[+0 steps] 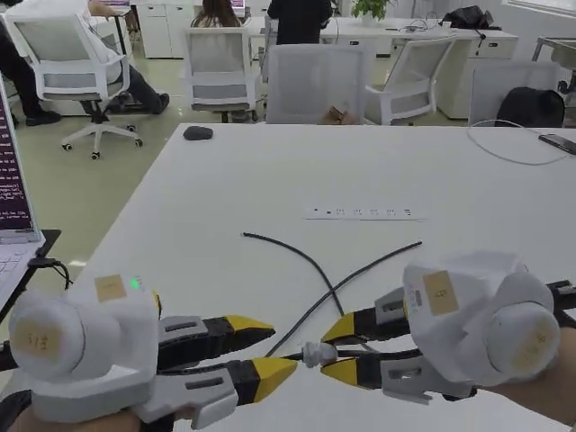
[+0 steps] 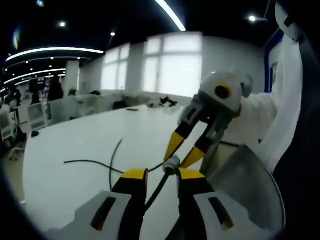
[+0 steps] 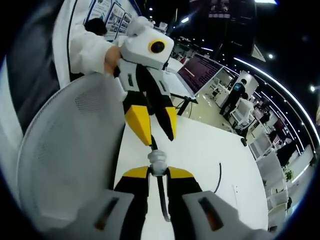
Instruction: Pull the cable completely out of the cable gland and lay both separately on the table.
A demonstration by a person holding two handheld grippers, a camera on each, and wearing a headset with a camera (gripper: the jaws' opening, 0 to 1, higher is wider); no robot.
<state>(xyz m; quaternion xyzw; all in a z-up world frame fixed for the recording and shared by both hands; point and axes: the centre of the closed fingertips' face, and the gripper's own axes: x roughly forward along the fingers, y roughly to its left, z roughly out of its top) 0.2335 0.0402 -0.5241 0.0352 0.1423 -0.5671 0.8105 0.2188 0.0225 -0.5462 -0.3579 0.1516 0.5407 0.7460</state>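
Note:
A small white cable gland [image 1: 315, 353] hangs just above the white table [image 1: 225, 189], pinched between the yellow tips of my right gripper [image 1: 326, 351]. In the right gripper view the gland [image 3: 157, 161] sits at the tips of that gripper [image 3: 157, 172], and a black cable [image 3: 161, 200] runs back between its jaws. My left gripper [image 1: 281, 349] faces it tip to tip. Its jaws stand apart, with the cable [image 2: 157, 187] passing loosely between them toward the gland [image 2: 171, 164]. Two black cable strands [image 1: 360, 274] cross on the table beyond.
A white power strip [image 1: 360, 213] lies mid-table and a dark mouse [image 1: 197, 133] sits at the far left edge. A laptop [image 1: 13, 189] stands on the left, a phone with a thin wire [image 1: 558, 142] on the right. Office chairs [image 1: 310, 83] and seated people line the far side.

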